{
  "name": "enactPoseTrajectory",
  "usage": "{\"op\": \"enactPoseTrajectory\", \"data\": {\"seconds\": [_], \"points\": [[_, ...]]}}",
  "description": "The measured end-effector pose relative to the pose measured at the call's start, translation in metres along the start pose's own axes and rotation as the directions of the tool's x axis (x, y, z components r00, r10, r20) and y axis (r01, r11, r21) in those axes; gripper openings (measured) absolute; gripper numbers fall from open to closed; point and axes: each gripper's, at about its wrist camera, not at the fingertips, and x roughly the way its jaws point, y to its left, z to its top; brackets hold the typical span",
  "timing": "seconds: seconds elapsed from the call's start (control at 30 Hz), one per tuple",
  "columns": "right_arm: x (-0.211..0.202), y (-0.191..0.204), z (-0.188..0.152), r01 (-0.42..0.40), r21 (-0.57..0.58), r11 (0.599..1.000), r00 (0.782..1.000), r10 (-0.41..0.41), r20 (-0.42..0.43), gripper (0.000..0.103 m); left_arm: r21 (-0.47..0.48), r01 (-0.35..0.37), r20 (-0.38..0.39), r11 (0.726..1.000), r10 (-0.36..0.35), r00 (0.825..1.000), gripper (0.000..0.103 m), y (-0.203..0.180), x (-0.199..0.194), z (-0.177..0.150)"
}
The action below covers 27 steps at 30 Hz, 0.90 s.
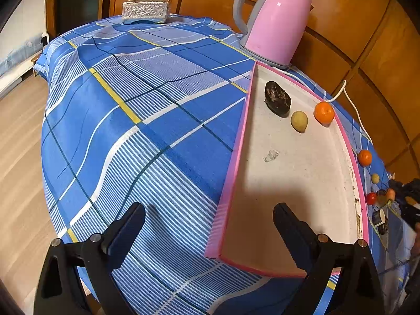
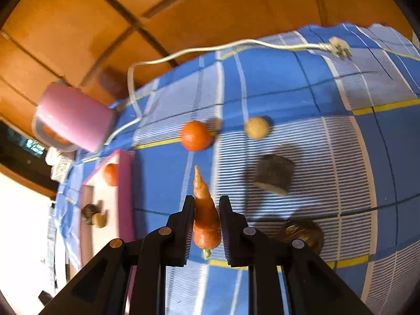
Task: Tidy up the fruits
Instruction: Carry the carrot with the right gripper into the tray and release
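My right gripper point(image 2: 206, 204) is shut on an orange carrot point(image 2: 206, 215), held just above the checked cloth with its tip pointing away. On the cloth beyond it lie an orange point(image 2: 195, 135), a small yellow fruit point(image 2: 256, 127) and a dark block point(image 2: 274, 174). A brown round thing point(image 2: 302, 232) is partly hidden behind the right finger. The pink-rimmed tray point(image 1: 236, 162) holds a dark fruit point(image 1: 277, 99), a yellow fruit point(image 1: 299, 121) and an orange point(image 1: 324, 113). My left gripper point(image 1: 207, 225) stands open over the tray's near left corner, holding nothing.
A pink kettle point(image 1: 275, 23) stands behind the tray, its white cord point(image 2: 199, 50) and plug point(image 2: 338, 47) trailing over the cloth. A tissue box point(image 1: 145, 10) sits at the table's far edge. A wooden panelled wall point(image 1: 367, 39) runs close behind the table.
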Motion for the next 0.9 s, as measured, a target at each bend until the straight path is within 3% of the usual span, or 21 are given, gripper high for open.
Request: {"op": "enactPoseTrajectory", "data": {"seconds": [0.1, 0.23, 0.47, 0.53, 0.7, 0.9], "points": [[-0.011, 0.017, -0.010, -0.073, -0.037, 0.997, 0.997, 0.073, -0.006, 0.019, 0.000, 0.001, 0.001, 1.000, -0.001, 1.000, 0.099, 0.000, -0.001, 0.000], [0.000, 0.065, -0.033, -0.173, -0.166, 0.971, 0.982, 0.157, -0.102, 0.019, 0.000, 0.002, 0.006, 1.000, -0.002, 1.000, 0.099, 0.001, -0.003, -0.001], [0.034, 0.147, -0.081, -0.276, -0.339, 0.899, 0.950, 0.201, -0.241, 0.019, -0.013, -0.001, 0.011, 1.000, 0.001, 1.000, 0.099, 0.006, -0.006, 0.000], [0.037, 0.160, -0.087, -0.286, -0.365, 0.886, 0.947, 0.204, -0.248, 0.029, -0.016, 0.000, 0.010, 1.000, 0.000, 1.000, 0.099, 0.007, -0.006, 0.000], [0.026, 0.165, -0.092, -0.236, -0.419, 0.877, 0.968, 0.174, -0.180, 0.033, -0.015, 0.005, 0.010, 1.000, -0.005, 1.000, 0.099, 0.006, -0.006, -0.001], [0.016, 0.133, -0.081, -0.080, -0.414, 0.907, 0.996, 0.054, -0.074, 0.033, -0.018, 0.005, 0.010, 1.000, -0.004, 1.000, 0.099, 0.005, -0.006, -0.002]]}}
